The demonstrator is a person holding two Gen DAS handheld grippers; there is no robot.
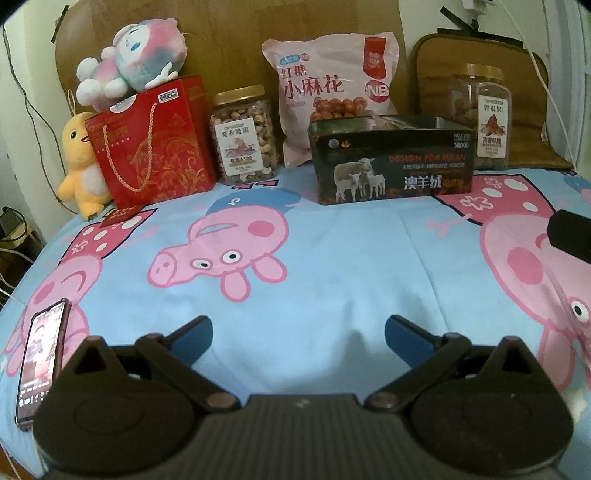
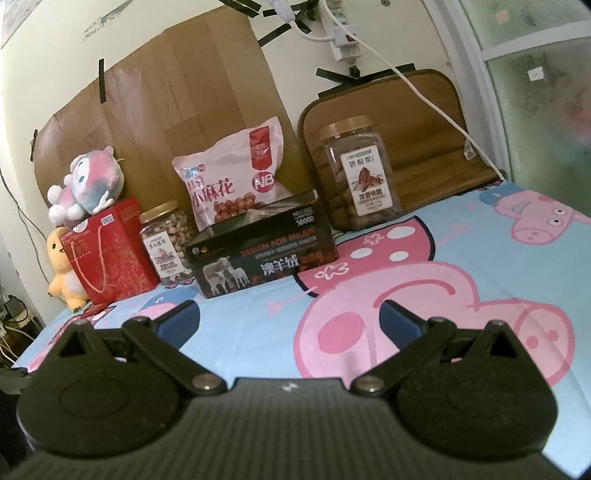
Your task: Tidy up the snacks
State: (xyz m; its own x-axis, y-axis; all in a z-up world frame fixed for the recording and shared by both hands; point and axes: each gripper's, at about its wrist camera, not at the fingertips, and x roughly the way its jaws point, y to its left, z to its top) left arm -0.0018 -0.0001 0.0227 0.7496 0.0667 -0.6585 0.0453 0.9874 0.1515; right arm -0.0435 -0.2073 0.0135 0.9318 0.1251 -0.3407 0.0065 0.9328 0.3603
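Left wrist view: left gripper [image 1: 298, 334] hangs low over the bed [image 1: 332, 266], which carries a light-blue sheet printed with pink cartoon pigs. Jaws spread wide, blue pads facing each other, nothing between them.

Ahead of this gripper, along the far edge of the bed, a row of items stands against the brown cardboard backing [image 1: 229, 40]. Straight ahead and slightly right: black open-topped rectangular box with a sheep picture [image 1: 391, 166], nearest of the row. Behind it, touching or nearly so: pink plastic snack bag with red Chinese lettering [image 1: 328, 85], upright, leaning back. Ahead-left: clear plastic jar of pale nuts with a gold lid [image 1: 243, 136], upright, just beside the red paper gift bag with rope handles [image 1: 155, 144]. Pink-and-grey plush toy [image 1: 136, 55] lies on top of the gift bag; yellow plush chick [image 1: 81, 162] stands at its far-left side. Ahead-right, behind the box: clear plastic jar of brown nuts with a gold lid [image 1: 480, 114], upright.

Close at the gripper's left: smartphone with lit screen [image 1: 40, 365], lying on the sheet. Dark part at the right edge of the frame; identity not determinable.

Right wrist view: right gripper [image 2: 288, 319] also low over the bed, jaws wide apart, holding nothing. Black box lies ahead and slightly left; brown-nut jar ahead-right; pale-nut jar and gift bag further left. White power strip with cable [image 2: 343, 33] on the wall above.
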